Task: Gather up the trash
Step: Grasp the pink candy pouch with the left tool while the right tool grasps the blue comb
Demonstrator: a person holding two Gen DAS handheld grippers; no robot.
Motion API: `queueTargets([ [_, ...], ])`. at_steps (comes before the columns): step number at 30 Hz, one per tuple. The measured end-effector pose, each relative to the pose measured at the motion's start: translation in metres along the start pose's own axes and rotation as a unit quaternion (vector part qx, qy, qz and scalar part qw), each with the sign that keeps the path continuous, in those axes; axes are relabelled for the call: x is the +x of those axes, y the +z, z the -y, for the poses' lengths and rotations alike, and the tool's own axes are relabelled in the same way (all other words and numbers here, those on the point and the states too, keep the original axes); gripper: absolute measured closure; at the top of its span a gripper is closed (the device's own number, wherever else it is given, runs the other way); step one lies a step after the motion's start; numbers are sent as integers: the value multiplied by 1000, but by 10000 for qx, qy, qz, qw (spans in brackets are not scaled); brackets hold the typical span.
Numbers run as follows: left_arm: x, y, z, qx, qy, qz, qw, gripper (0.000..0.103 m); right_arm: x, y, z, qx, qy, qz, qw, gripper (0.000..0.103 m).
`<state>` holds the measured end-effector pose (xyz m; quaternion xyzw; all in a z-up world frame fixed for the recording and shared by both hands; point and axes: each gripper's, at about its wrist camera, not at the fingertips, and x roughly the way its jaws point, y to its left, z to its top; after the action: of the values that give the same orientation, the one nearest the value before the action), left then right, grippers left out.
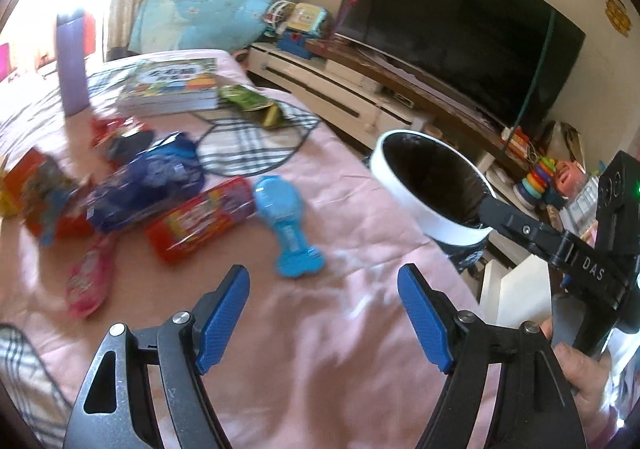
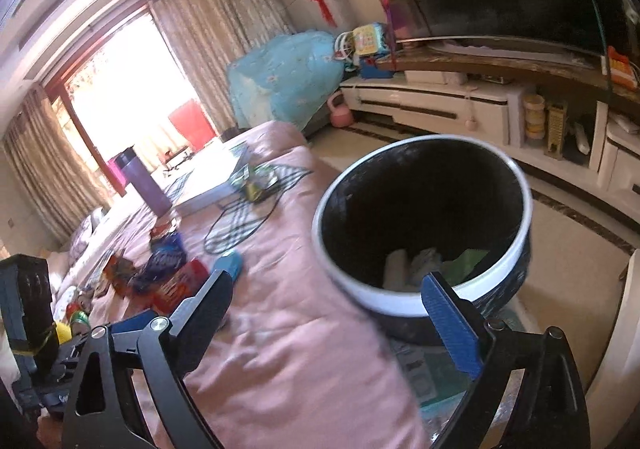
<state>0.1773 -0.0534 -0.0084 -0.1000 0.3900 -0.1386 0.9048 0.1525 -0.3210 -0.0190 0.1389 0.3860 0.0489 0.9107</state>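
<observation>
Claws first: my left claw (image 1: 324,313) stands spread wide with nothing between its blue pads (image 1: 222,315), hanging over bare pink cloth (image 1: 320,369) on the worktop. Just ahead of it lies a blue bone-shaped toy (image 1: 286,225), and left of that a red wrapper (image 1: 200,223), a dark blue snack bag (image 1: 148,185), an orange-red packet (image 1: 40,193) and a small pink packet (image 1: 86,281), all apart from my pads. Farther back sit a checked cloth (image 1: 252,145), green wrappers (image 1: 252,103), a stack of books (image 1: 172,89) and a purple bottle (image 1: 72,61). My right claw (image 2: 332,313) is likewise spread and empty, at the rim of the white-rimmed bin (image 2: 424,301), which stands off the worktop's right edge. Paper scraps (image 2: 400,265) lie inside it.
</observation>
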Motion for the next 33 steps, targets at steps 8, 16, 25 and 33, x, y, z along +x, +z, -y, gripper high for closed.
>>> queueTargets([
  [8, -40, -24, -35, -233, 249, 83, 9994, 27, 5, -22, -45, -260, 252, -153, 9992, 7],
  [16, -64, -34, -66, -470, 549, 115, 9973, 27, 31, -44, -80, -439, 408, -517, 9969, 7],
  [25, -69, -28, -96, -675, 831, 76, 9942, 27, 51, -46, -107, -716, 285, -664, 9948, 7],
  [33, -42, -13, -112, -640, 1033, -37, 9926, 27, 74, -43, -117, -888, 194, -848, 9922, 13],
])
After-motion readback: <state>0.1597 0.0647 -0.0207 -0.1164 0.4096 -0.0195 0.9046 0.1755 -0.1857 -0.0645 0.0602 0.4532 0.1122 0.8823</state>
